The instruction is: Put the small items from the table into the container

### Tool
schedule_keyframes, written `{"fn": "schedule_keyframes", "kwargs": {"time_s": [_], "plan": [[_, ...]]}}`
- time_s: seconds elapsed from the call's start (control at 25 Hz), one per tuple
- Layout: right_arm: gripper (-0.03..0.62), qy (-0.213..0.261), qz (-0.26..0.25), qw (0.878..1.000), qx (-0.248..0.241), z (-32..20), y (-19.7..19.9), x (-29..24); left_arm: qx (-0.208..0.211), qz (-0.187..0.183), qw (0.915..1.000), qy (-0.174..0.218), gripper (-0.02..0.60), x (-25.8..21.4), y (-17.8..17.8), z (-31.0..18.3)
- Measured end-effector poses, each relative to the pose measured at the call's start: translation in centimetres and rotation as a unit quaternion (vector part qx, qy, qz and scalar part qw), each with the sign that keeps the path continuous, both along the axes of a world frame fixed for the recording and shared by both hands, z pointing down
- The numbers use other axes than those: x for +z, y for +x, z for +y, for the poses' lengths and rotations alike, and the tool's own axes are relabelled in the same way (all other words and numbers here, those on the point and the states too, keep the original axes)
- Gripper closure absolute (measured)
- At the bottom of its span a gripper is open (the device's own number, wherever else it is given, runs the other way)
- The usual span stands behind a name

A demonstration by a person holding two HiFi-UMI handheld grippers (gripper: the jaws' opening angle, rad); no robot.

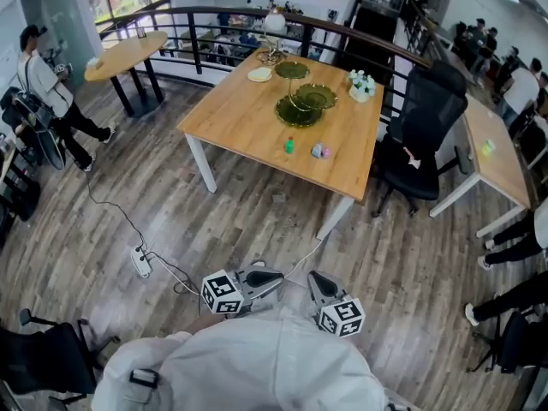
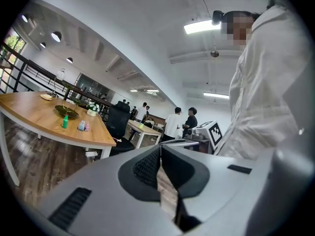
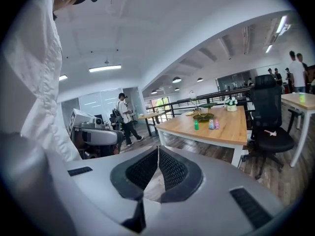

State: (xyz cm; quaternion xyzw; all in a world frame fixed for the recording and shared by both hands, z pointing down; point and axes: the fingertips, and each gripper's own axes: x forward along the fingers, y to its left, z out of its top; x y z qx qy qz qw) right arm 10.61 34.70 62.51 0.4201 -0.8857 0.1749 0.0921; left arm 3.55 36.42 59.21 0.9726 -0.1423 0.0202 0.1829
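On the wooden table (image 1: 248, 114) across the room stand a small green bottle (image 1: 289, 146) and two small pale bottles (image 1: 320, 151), near the table's front edge. Behind them is a green tiered dish stand (image 1: 301, 103). Both grippers are held close to my body, far from the table, with floor between. My left gripper (image 1: 279, 279) (image 2: 160, 147) is shut with nothing in it. My right gripper (image 1: 313, 277) (image 3: 158, 148) is also shut and empty. The right gripper view looks towards the green bottle (image 3: 196, 125) and the dish stand (image 3: 203, 116). In the left gripper view the green bottle (image 2: 64, 122) is far left.
A black office chair (image 1: 419, 144) stands at the table's right end, with another desk (image 1: 492, 157) beyond it. A power strip (image 1: 141, 261) and its cable lie on the wooden floor to my left. People stand at the room's left and right edges. A railing runs behind the table.
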Motion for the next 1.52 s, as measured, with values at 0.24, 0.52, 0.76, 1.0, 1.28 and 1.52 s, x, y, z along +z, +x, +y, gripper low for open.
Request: {"fn": "schedule_keyframes", "kwargs": {"time_s": [0.24,0.52,0.76,1.0,1.28,1.52], "plan": [[0.579,-0.007,-0.005,1.0,0.008,-4.8,0.3,1.1,-0.001,0.009,1.0,-0.004,0.571,0.9,-0.1,-4.8],[0.579,-0.008,-0.004,1.0,0.024,-14.9,-1.0,1.3,0.005,0.011,0.9999,0.001,0.571,0.8,-1.8,-15.8],[0.579,-0.001,-0.002,0.999,0.037,-24.2,-3.5,-0.3,0.018,0.019,0.9996,0.011,0.571,-1.4,-4.3,-26.2],[0.579,0.007,0.012,0.999,0.03,-33.0,-6.6,-1.7,0.02,0.027,0.9994,0.008,0.571,-2.3,-7.3,-34.8],[0.579,0.002,0.019,0.999,0.045,-39.2,-8.5,-1.5,0.027,0.04,0.9988,0.001,0.571,-2.6,-9.4,-41.8],[0.579,-0.004,0.017,0.998,0.052,-41.5,-8.2,-1.4,0.033,0.038,0.9987,-0.002,0.571,-2.5,-9.1,-44.4]]}}
